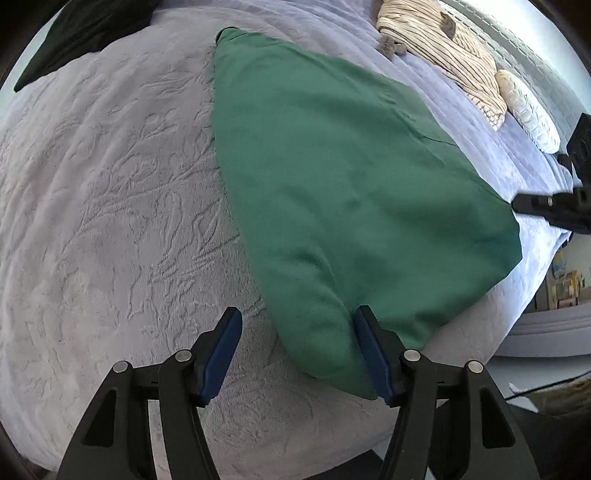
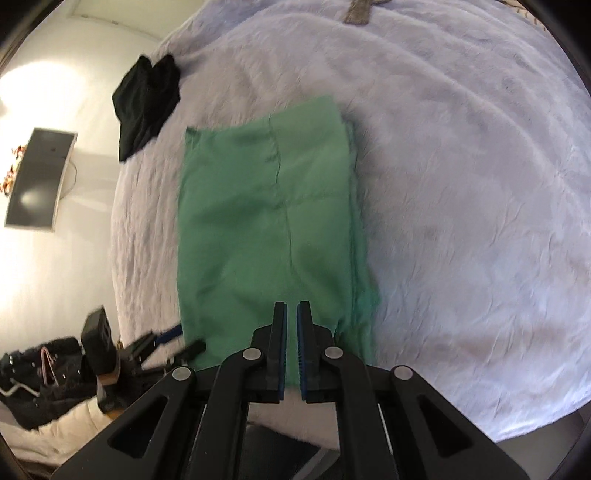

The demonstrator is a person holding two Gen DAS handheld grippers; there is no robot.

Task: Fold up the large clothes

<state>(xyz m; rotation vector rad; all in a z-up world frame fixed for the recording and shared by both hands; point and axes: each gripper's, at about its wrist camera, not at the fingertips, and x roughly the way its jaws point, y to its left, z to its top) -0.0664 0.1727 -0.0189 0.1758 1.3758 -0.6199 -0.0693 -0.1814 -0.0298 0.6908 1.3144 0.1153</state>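
Left wrist: left gripper (image 1: 297, 326) spread, green garment (image 1: 332, 192) corner inside — right gripper (image 2: 291, 325) clamps its edge.

— Where does the folded garment (image 1: 332, 192) lie, seen from the left gripper (image 1: 297, 350)?

— On the bed cover (image 1: 110, 221). One corner reaches between the two fingers, against the right one, and the rest spreads ahead.

— And beyond the fingers?

— A dark garment (image 1: 74, 33) far ahead on the left, a striped garment (image 1: 443, 48) far ahead on the right.

— And from the right gripper (image 2: 291, 347)?

— The folded garment stretches straight ahead of the fingertips; the dark garment lies ahead-left, apart from it.
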